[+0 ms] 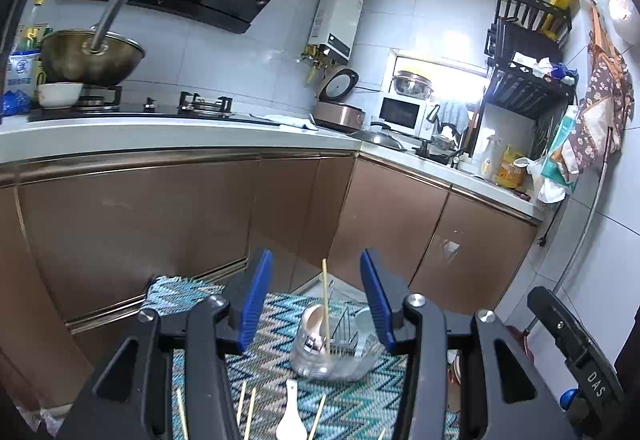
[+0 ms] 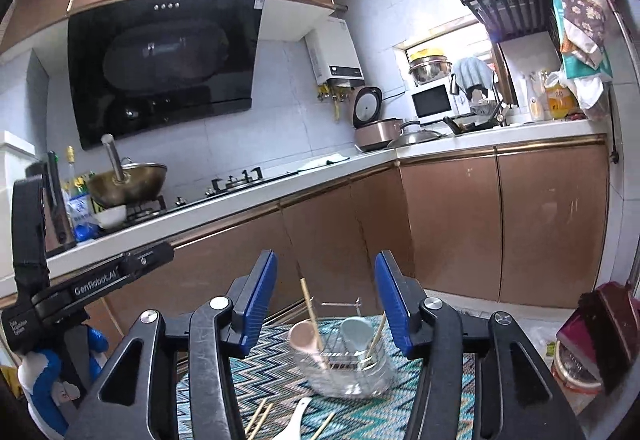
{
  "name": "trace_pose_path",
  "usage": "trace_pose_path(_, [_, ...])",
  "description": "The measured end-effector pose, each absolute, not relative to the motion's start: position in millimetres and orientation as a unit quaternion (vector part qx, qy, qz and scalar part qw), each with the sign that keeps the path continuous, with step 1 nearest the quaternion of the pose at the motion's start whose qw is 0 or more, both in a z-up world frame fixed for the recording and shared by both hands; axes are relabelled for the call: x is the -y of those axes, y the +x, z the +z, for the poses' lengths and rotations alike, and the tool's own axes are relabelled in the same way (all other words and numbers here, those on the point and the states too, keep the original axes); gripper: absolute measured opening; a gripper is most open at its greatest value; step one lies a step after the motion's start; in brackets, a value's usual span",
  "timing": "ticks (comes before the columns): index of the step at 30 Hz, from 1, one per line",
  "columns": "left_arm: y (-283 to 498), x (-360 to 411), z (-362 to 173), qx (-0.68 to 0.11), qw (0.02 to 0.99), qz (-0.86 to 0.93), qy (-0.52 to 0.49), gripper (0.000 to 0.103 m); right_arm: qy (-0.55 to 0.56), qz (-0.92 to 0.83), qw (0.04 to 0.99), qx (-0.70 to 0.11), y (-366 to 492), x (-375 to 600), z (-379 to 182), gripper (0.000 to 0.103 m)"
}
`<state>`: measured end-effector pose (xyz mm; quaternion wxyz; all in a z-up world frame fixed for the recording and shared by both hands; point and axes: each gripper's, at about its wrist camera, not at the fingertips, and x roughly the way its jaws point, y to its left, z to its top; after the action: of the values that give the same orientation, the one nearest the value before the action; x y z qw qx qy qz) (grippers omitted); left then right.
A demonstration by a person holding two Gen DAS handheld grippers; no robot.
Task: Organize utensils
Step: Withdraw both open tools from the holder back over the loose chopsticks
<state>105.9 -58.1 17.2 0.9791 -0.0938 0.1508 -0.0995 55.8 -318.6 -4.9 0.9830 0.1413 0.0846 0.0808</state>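
A clear utensil holder [image 1: 334, 356] stands on a zigzag-patterned mat [image 1: 272, 364]. It holds a pink spoon, a pale spoon and an upright chopstick [image 1: 326, 304]. A white spoon [image 1: 291, 416] and several loose chopsticks [image 1: 245, 412] lie on the mat in front of it. My left gripper [image 1: 316, 304] is open and empty, held above the mat just short of the holder. In the right wrist view the holder [image 2: 346, 364] sits between the fingers of my right gripper [image 2: 326, 304], which is open and empty. The white spoon [image 2: 296, 420] and chopsticks [image 2: 260, 416] lie near it.
Brown cabinets [image 1: 160, 207] and a white counter [image 1: 160, 135] run behind the mat, with a wok [image 1: 92, 55], a bowl, a rice cooker [image 1: 340, 111] and a microwave on the counter. The left gripper body [image 2: 80, 288] shows at left in the right wrist view. Red containers [image 2: 588, 340] stand at right.
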Motion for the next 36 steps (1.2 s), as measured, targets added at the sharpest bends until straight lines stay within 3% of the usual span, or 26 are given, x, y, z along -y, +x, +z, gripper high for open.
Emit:
trace_pose_path(16, [36.8,11.5,15.8,-0.173,0.977,-0.082,-0.094,0.044,0.144,0.082,0.983,-0.082,-8.6,308.8,11.8,0.051])
trace_pose_path(36, [56.0,-34.8,-40.2,-0.267,0.949,-0.110,-0.125,0.044,0.125,0.097,0.978,-0.134,-7.0,274.4,-11.2,0.051])
